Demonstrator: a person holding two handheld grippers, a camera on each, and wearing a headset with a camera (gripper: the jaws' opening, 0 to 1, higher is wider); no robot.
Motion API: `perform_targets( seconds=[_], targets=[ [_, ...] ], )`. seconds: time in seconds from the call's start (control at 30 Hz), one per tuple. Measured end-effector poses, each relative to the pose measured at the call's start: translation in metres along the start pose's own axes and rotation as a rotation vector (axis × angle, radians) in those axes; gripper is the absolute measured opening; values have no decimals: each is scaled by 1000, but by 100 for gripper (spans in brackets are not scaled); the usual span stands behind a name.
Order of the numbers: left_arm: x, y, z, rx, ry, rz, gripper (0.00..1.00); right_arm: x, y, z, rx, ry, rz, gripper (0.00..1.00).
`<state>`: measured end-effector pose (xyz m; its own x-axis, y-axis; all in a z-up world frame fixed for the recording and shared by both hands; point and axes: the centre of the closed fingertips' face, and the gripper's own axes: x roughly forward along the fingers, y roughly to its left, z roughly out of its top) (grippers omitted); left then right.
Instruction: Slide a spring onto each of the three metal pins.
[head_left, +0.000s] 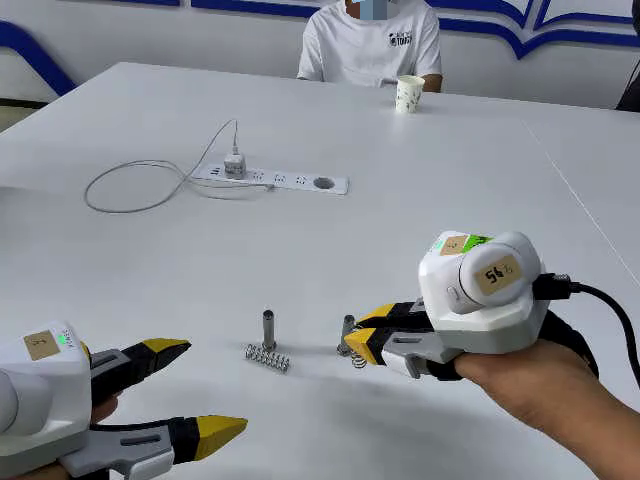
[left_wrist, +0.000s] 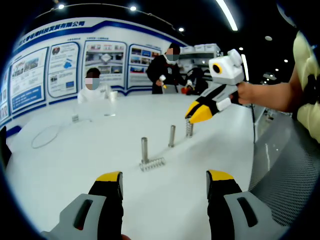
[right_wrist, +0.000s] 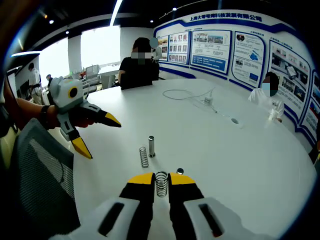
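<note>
White table (head_left: 400, 230), display-board walls (left_wrist: 50, 70): right tongs (right_wrist: 161, 179) pinch a spring (right_wrist: 161, 186); left tongs (left_wrist: 164, 176) spread.

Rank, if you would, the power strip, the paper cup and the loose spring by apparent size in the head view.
1. power strip: clearly largest.
2. paper cup and loose spring: about alike; the cup stands far off, the spring near, so I leave them unranked.

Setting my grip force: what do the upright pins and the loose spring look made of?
Upright pins: metal, probably steel, matte grey with a soft sheen. Loose spring: thin coiled wire, bright and glinting, likely steel too.
</note>
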<state>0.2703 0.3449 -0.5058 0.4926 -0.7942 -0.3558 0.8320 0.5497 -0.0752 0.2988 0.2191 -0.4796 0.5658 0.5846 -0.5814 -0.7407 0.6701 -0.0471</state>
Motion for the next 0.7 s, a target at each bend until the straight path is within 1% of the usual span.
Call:
perform_targets(
  seconds=[0.23, 0.7],
  targets=[
    [-1, 0, -1, -4, 0, 1, 69, -2, -2, 11, 2, -25, -2, 12],
    [-2, 1, 0, -4, -1, 5, 69, -4, -8, 26, 1, -58, -10, 12]
  ],
)
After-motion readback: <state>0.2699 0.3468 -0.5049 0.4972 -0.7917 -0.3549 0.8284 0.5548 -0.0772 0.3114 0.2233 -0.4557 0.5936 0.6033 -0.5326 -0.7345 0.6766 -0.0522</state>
